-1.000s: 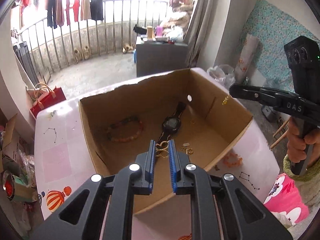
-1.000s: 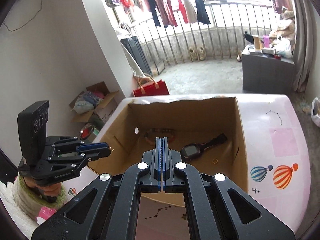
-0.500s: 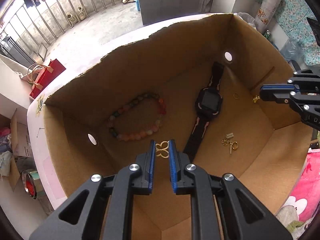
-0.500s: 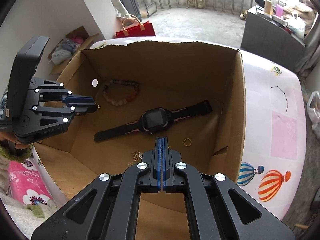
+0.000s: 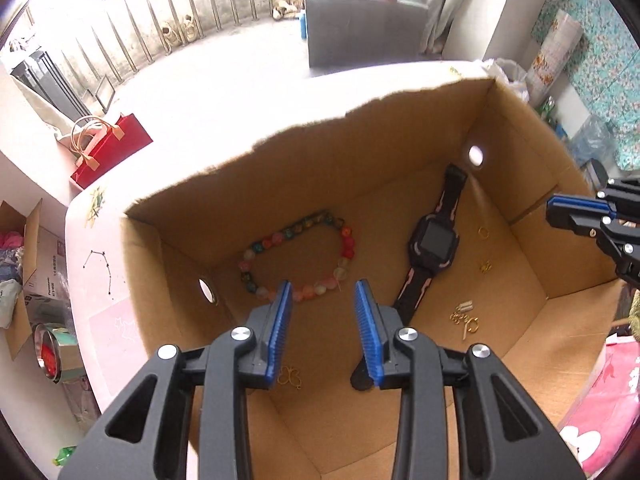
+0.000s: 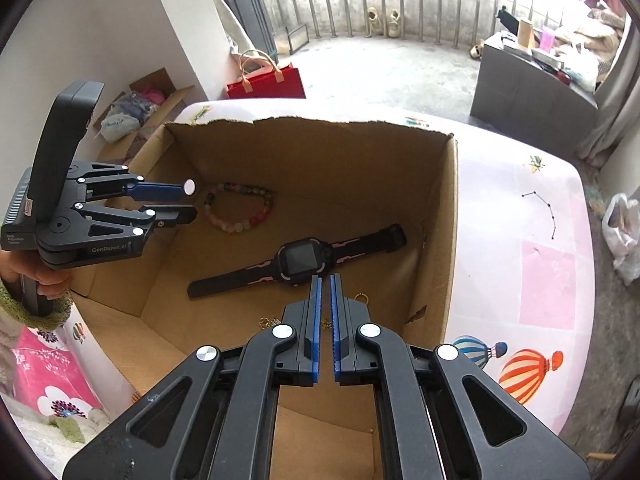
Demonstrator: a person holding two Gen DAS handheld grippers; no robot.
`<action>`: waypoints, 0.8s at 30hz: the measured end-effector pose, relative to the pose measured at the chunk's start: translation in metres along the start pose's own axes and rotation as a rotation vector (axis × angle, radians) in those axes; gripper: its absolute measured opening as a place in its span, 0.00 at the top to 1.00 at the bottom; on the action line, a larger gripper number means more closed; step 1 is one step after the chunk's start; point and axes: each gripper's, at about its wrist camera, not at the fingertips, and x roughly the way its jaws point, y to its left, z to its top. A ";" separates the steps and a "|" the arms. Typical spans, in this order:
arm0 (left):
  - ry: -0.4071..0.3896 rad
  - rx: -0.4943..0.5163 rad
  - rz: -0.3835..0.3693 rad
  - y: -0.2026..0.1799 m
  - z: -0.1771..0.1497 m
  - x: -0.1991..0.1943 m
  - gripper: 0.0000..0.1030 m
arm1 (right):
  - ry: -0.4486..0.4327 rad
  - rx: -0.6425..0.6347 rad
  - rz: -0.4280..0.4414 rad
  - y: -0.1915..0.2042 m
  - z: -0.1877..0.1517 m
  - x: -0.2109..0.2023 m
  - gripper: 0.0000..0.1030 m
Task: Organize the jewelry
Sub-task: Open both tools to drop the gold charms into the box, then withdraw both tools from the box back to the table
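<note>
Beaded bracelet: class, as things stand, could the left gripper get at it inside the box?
Probably yes. The left gripper hangs open over the cardboard box, which has no lid. The beaded bracelet lies flat on the box floor just beyond the fingertips, apart from the watch, with nothing over it.

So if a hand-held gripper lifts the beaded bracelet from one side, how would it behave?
The beaded bracelet would probably sag, since it lies as a loose, uneven loop. Its round, glossy beads may slip between the pads. It is likely light.

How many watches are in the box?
1. The black watch lies flat on the floor of the cardboard box, right of the bead bracelet. No other shows.
</note>
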 end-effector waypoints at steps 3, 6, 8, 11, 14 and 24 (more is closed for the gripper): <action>-0.090 -0.010 -0.010 0.002 -0.006 -0.027 0.68 | -0.086 0.007 0.013 0.001 -0.006 -0.028 0.85; -0.193 -0.030 -0.028 0.004 -0.018 -0.062 0.66 | -0.180 0.037 0.025 0.002 -0.016 -0.062 0.83; -0.281 -0.046 -0.040 0.003 -0.031 -0.088 0.64 | -0.252 0.067 0.037 0.002 -0.030 -0.086 0.83; -0.426 -0.068 -0.056 -0.002 -0.067 -0.123 0.57 | -0.358 0.111 0.077 0.000 -0.058 -0.117 0.80; -0.535 -0.038 -0.060 -0.015 -0.111 -0.145 0.49 | -0.414 0.149 0.123 0.003 -0.089 -0.134 0.74; -0.366 -0.039 -0.109 -0.057 -0.184 -0.083 0.42 | -0.236 0.191 0.133 0.035 -0.152 -0.066 0.64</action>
